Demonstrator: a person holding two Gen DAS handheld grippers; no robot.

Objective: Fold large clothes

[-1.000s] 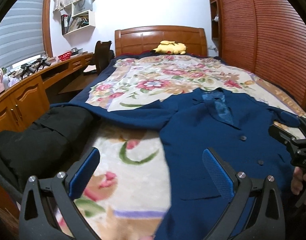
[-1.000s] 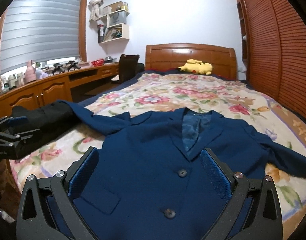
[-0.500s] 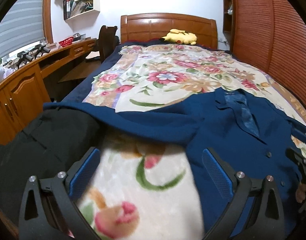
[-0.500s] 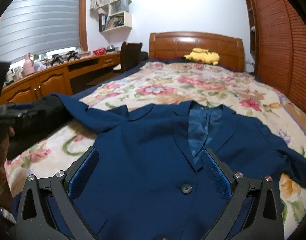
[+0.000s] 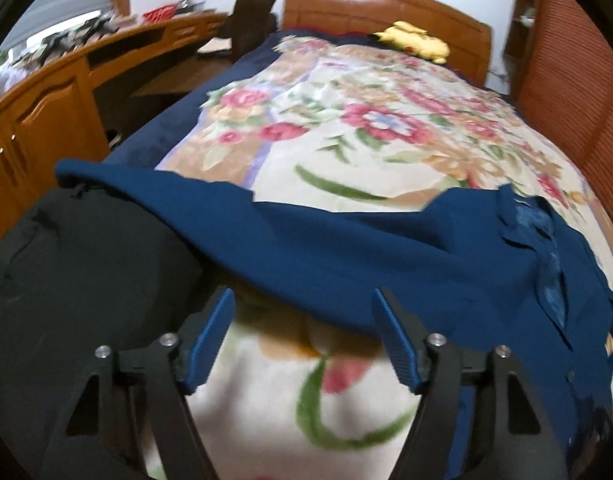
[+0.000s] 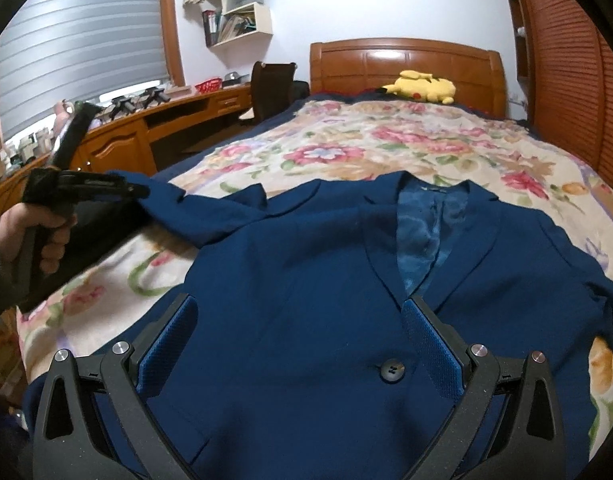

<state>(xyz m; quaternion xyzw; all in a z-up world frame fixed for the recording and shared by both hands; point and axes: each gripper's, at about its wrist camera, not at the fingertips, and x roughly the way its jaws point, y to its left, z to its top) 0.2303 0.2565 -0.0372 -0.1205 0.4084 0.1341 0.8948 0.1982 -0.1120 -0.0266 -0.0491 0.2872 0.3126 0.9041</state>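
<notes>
A dark blue jacket lies face up on the floral bedspread, lapels open over a shiny lining. Its left sleeve stretches out towards the bed's edge and over a black garment. My left gripper hovers at the sleeve's near edge, its jaws closing, with no cloth pressed between the pads. In the right wrist view a hand holds that left gripper close to the sleeve's end. My right gripper stands open above the jacket front, a button showing between its fingers.
A yellow plush toy lies by the wooden headboard. A long wooden desk with a dark chair runs along the left. A slatted wardrobe stands on the right.
My left gripper has swung left and lower, from the jacket's body to its outstretched sleeve, and its jaws have narrowed. My right gripper has moved a little forward over the jacket front.
</notes>
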